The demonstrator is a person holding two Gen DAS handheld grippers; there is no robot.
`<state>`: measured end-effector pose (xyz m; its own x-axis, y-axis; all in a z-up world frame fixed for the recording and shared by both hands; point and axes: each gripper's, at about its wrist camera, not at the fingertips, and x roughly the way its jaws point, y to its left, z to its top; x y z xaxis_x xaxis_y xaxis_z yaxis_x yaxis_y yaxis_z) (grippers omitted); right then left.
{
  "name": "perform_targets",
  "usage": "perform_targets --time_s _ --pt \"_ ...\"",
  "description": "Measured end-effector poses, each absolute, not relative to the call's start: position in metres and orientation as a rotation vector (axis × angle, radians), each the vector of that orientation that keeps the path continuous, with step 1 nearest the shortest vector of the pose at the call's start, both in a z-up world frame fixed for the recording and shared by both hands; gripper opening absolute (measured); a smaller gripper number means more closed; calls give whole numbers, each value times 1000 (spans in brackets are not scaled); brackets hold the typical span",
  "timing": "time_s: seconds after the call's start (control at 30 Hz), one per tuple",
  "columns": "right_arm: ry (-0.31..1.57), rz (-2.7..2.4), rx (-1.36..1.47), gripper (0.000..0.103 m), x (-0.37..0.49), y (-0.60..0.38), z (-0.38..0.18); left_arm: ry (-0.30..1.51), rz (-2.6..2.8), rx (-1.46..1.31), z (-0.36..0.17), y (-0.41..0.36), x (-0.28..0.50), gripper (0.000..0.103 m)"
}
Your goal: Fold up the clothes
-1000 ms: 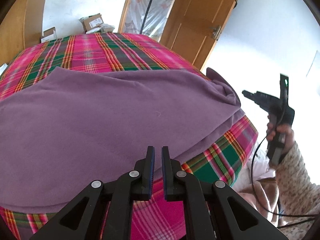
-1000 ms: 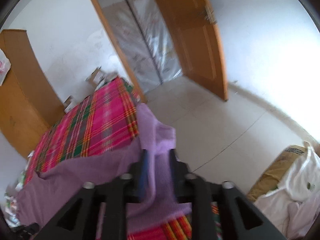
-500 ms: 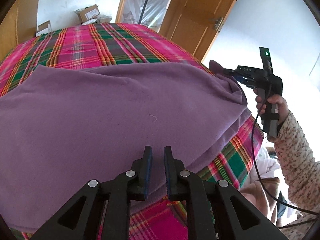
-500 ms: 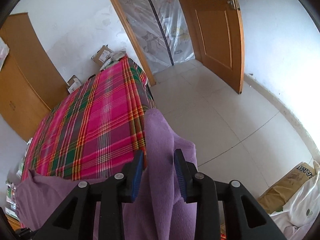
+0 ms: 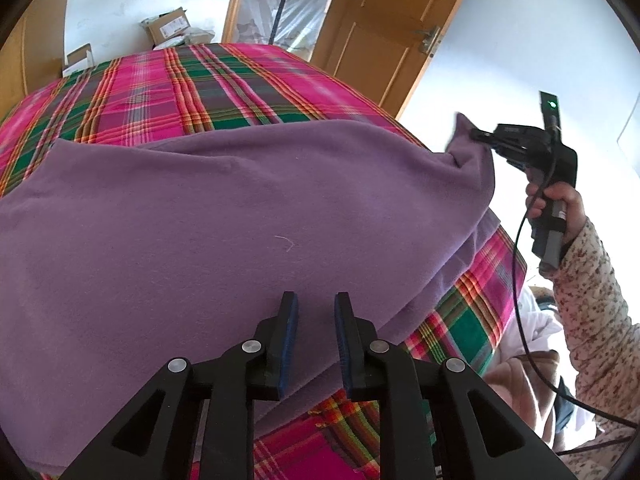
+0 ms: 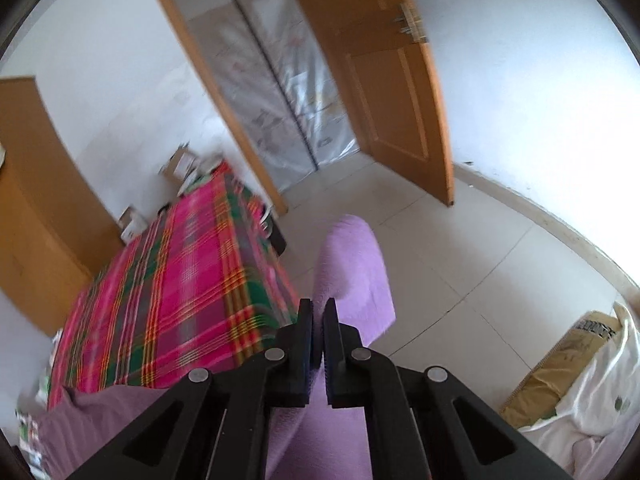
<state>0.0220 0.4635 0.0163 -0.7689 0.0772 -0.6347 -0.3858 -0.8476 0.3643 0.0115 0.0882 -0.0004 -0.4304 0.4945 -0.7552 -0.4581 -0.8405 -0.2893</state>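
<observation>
- The purple cloth (image 5: 240, 220) runs past the left wrist view's left and bottom edges.
- The plaid bed (image 6: 180, 280) is motion-blurred in the right wrist view.

Bed (image 5: 240, 80) under pink-green plaid cover; purple garment (image 5: 240, 220) spread across near half.

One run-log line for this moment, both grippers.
left gripper: open, just widened, over purple fleece garment | right gripper: just shut on garment corner | pink plaid bedcover
</observation>
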Motion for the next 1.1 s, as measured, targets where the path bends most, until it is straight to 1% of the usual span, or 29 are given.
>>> perform_targets --time_s 0.2,0.5,0.53,0.57,0.63,0.9,1.1 --pt "826 2581 -900 4 48 481 1 -37 2258 -1213 0 94 14 19" --pt "1014 2467 -932 4 79 501 -44 8 2244 -1205 1 107 18 19" --pt "1034 2453 -944 4 80 503 -49 20 2243 -1202 2 109 19 20" --pt "1054 2439 -957 4 81 505 -55 34 2240 -1198 3 112 19 24" --pt "1090 2424 -964 4 82 507 -59 60 2235 -1189 4 118 19 26" --pt "1018 2450 -931 4 78 502 -38 238 2175 -1109 10 162 20 26" --pt "1027 2456 -928 4 79 504 -32 399 2129 -1046 10 189 28 26"
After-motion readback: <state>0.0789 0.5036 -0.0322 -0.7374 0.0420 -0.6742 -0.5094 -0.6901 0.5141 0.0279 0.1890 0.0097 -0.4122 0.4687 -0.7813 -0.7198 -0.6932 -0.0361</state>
